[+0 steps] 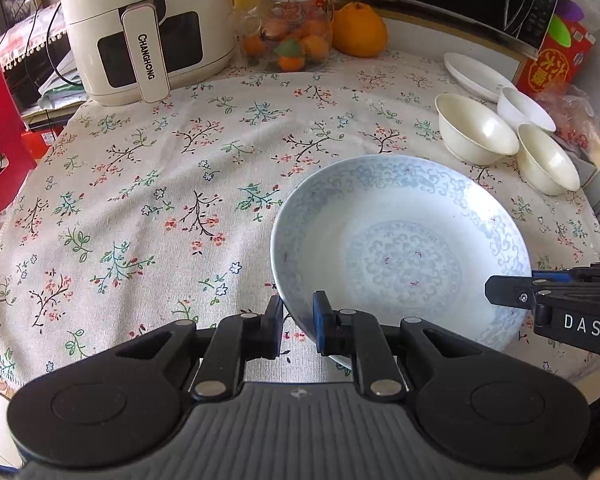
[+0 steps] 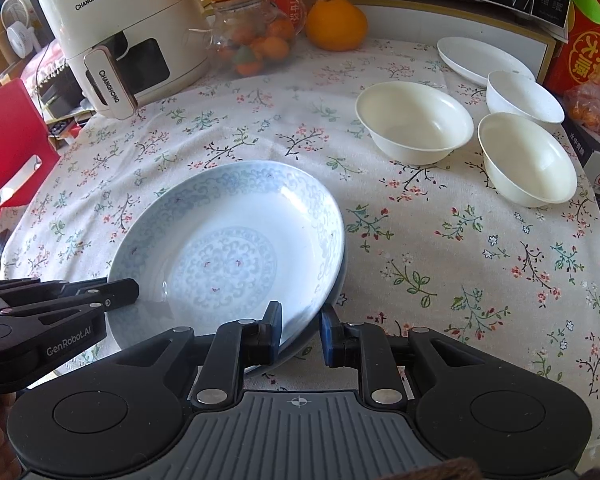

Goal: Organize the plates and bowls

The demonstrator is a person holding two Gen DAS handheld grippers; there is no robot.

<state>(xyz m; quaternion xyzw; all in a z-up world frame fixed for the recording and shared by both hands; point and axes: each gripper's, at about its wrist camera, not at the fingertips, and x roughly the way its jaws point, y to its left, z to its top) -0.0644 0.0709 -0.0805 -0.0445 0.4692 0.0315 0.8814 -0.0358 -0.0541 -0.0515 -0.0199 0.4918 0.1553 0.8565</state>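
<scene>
The left tongs [image 1: 298, 322] are clamped on the near rim of the blue-patterned plate [image 1: 400, 252], one pad outside the rim and one inside. The right tongs [image 2: 300, 332] pinch the same plate at its opposite near edge, and there a second rim shows just beneath, so the plate seems to sit on another. The stack lies at the front of the counter [image 1: 160, 200], on its floral cloth. Well apart at the back right stand three cream bowls [image 2: 414, 120] beside a white plate [image 2: 480, 58].

The risk, as I judge it: both grips are shallow bites on a glazed rim. If the hands lift unevenly, the plate could tilt and slip free, or drag the lower plate with it.
</scene>
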